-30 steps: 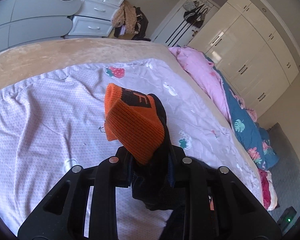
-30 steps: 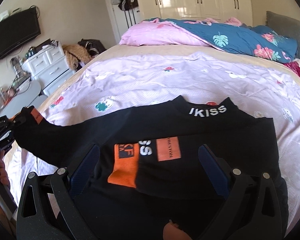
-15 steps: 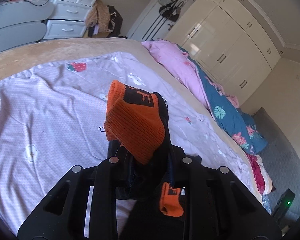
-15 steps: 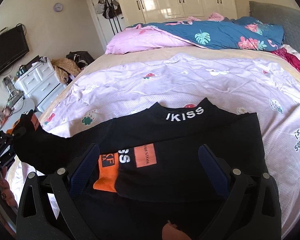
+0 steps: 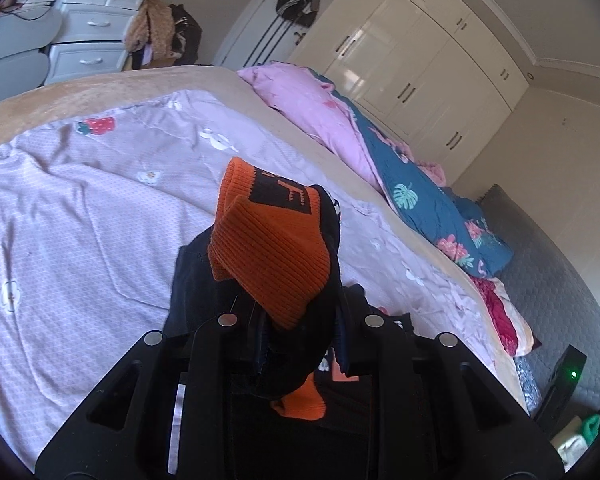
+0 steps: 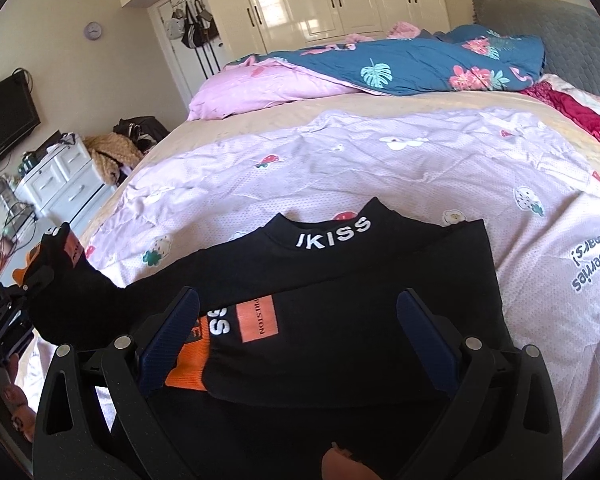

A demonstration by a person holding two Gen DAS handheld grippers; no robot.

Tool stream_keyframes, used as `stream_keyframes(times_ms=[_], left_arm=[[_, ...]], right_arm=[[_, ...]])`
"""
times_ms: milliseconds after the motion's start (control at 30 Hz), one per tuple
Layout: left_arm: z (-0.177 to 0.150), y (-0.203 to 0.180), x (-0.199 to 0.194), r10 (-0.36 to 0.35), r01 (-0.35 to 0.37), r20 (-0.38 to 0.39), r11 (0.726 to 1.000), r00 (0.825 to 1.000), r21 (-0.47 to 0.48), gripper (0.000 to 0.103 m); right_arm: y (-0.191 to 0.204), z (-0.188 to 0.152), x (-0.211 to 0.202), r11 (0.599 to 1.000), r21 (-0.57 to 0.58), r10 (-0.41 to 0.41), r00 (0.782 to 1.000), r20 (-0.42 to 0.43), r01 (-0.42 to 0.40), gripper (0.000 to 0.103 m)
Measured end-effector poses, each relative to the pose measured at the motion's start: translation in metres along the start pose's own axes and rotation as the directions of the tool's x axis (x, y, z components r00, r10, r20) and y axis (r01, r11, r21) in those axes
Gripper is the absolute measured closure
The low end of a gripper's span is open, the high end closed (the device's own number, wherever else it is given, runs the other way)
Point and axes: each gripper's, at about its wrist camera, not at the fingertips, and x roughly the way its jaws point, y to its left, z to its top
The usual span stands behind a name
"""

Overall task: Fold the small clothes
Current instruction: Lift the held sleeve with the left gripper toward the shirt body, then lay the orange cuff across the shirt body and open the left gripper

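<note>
A black long-sleeved top (image 6: 360,280) with "IKISS" on its collar lies flat on the lilac sheet (image 6: 340,168). One sleeve is folded across its chest, orange cuff (image 6: 188,368) by my right gripper's left finger. My right gripper (image 6: 300,344) hovers open over the chest, its jaws wide apart. My left gripper (image 5: 300,344) is shut on the other sleeve, whose orange cuff (image 5: 268,248) stands up out of the jaws. In the right wrist view that left gripper (image 6: 32,280) holds the sleeve (image 6: 80,300) lifted at the far left.
A pink and blue flowered duvet (image 6: 400,64) is bunched along the far side of the bed. White drawers (image 6: 60,180) and a clothes pile (image 6: 112,156) stand beyond the bed's left end. Cream wardrobes (image 5: 420,72) line the wall. A grey headboard (image 6: 540,32) is at right.
My left gripper has carried the lifted sleeve sideways towards the top's body, and more black cloth now shows under it. The right gripper has shifted a little and stays open.
</note>
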Motion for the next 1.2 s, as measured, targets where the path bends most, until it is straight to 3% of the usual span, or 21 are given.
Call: stream_keyframes(times_ms=[267, 633, 867, 1200], left_arm=[[-0.016, -0.035, 0.015, -0.105, 0.109, -0.061, 0.992, 0.993, 0.071, 0.086], [-0.044, -0.07, 0.043, -0.194, 0.215, -0.172, 0.97, 0.966, 0.114, 0.086], [-0.07, -0.094, 0.066, -0.19, 0.233, -0.243, 0.959, 0.951, 0.163, 0.086], [-0.108, -0.114, 0.095, -0.131, 0.238, -0.371, 0.936, 0.919, 0.259, 0.085]], right_arm=[[-0.02, 0.004, -0.004, 0.999, 0.04, -0.033, 0.999, 0.011, 0.033, 0.004], [-0.062, 0.009, -0.018, 0.99, 0.124, -0.072, 0.997, 0.04, 0.066, 0.004], [-0.085, 0.009, -0.031, 0.981, 0.14, -0.145, 0.987, 0.072, 0.134, 0.004], [-0.119, 0.004, -0.035, 0.959, 0.235, -0.172, 0.984, 0.046, 0.156, 0.004]])
